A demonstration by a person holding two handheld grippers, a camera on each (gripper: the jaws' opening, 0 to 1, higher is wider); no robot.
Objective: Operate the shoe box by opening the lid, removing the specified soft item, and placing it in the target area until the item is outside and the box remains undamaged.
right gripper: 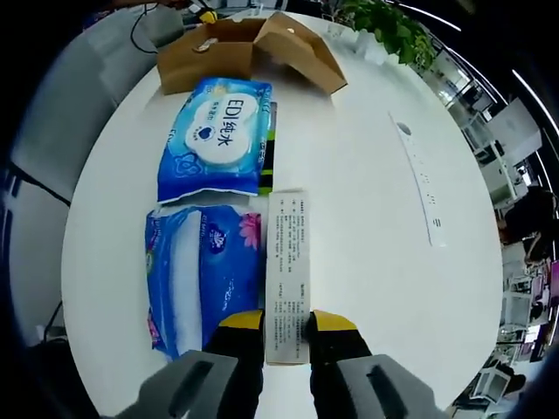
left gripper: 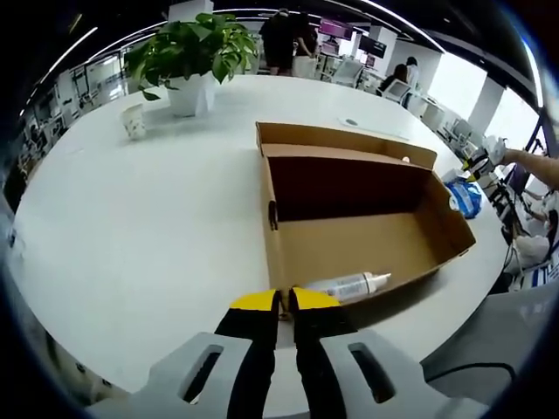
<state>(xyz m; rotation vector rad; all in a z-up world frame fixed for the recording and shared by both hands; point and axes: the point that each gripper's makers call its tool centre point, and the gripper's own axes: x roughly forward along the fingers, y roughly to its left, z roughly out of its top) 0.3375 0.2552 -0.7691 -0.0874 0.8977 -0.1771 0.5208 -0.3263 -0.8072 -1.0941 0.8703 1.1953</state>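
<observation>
In the left gripper view, one open cardboard shoe box [left gripper: 349, 205] lies on the round white desk [left gripper: 148, 227], its lid folded back on the far side. One small white bottle [left gripper: 349, 284] lies on its side on the near inner wall of the box, just ahead of the left claw [left gripper: 283, 305], whose yellow-tipped jaws are pressed together on nothing. Farther back stand one potted plant [left gripper: 192, 61] and one paper cup [left gripper: 134, 121].

In the right gripper view, the right claw [right gripper: 286, 323] is clamped on the near end of one long white printed carton [right gripper: 288, 271] that lies flat on the desk. Touching its left side are two soft packs: one blue tissue pack [right gripper: 203, 275] nearest, one wet-wipes pack [right gripper: 218, 135] beyond (marked EDI). The shoe box [right gripper: 249, 48] sits well past them, and one white power strip [right gripper: 419, 179] lies off to the right.
</observation>
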